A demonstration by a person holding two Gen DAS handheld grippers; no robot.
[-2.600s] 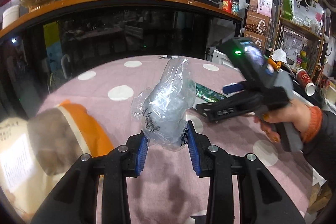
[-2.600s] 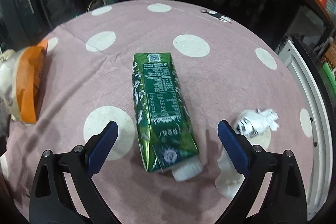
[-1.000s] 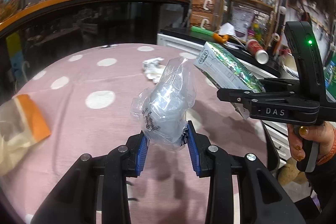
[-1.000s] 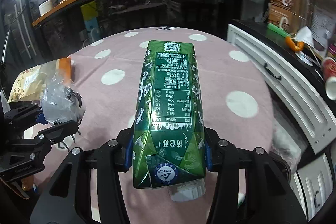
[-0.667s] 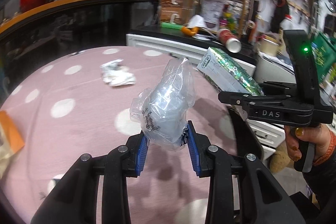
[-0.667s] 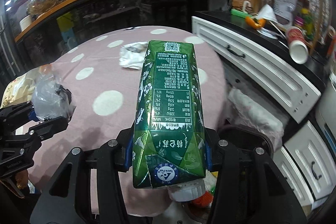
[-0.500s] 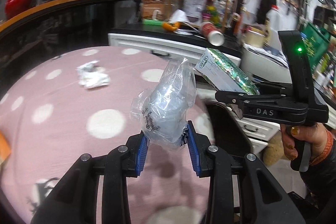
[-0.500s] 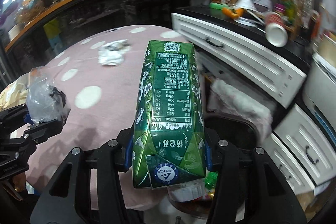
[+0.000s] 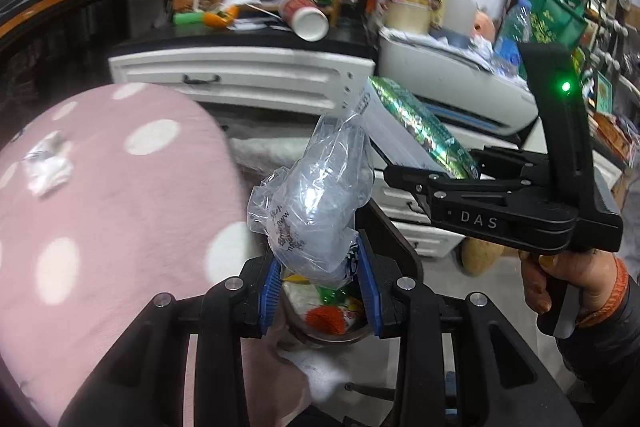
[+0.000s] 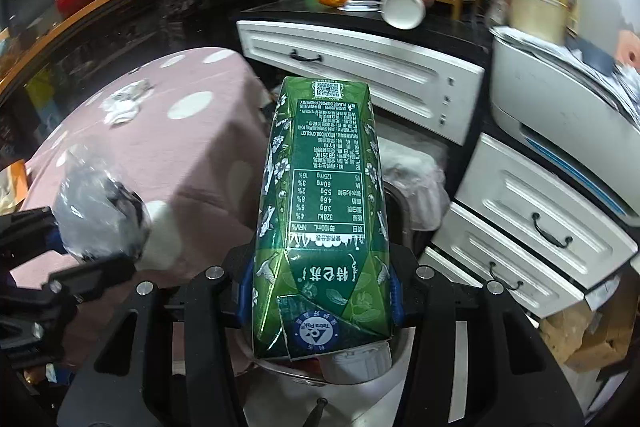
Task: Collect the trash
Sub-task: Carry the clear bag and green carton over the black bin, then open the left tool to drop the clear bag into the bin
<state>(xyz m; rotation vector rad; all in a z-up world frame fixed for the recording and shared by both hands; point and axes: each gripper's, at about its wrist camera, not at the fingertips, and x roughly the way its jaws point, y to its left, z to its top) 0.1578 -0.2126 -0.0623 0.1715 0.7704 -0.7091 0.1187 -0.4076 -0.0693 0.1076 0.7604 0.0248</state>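
My left gripper (image 9: 320, 291) is shut on a crumpled clear plastic wrapper (image 9: 316, 203), which sticks up from the blue pads. Just below and behind its fingers is a trash bin (image 9: 340, 337) with colourful rubbish in it. My right gripper (image 10: 320, 291) is shut on a green drink carton (image 10: 324, 219), cap end nearest the camera, held over the same bin (image 10: 276, 371). The left wrist view shows the right gripper (image 9: 404, 175) from the side, carton (image 9: 412, 123) angled up. A crumpled white paper (image 9: 48, 167) lies on the pink dotted table (image 9: 100, 219).
A white drawer cabinet (image 10: 360, 67) with a black top stands behind the bin, a tipped paper cup (image 10: 404, 7) on it. More white drawers (image 10: 532, 227) and a printer (image 10: 560, 107) stand to the right. A hand (image 9: 560, 283) holds the right gripper's handle.
Both grippers have swung right, off the table and down towards the bin beside the white drawers. The wrapper and the carton stay gripped as before.
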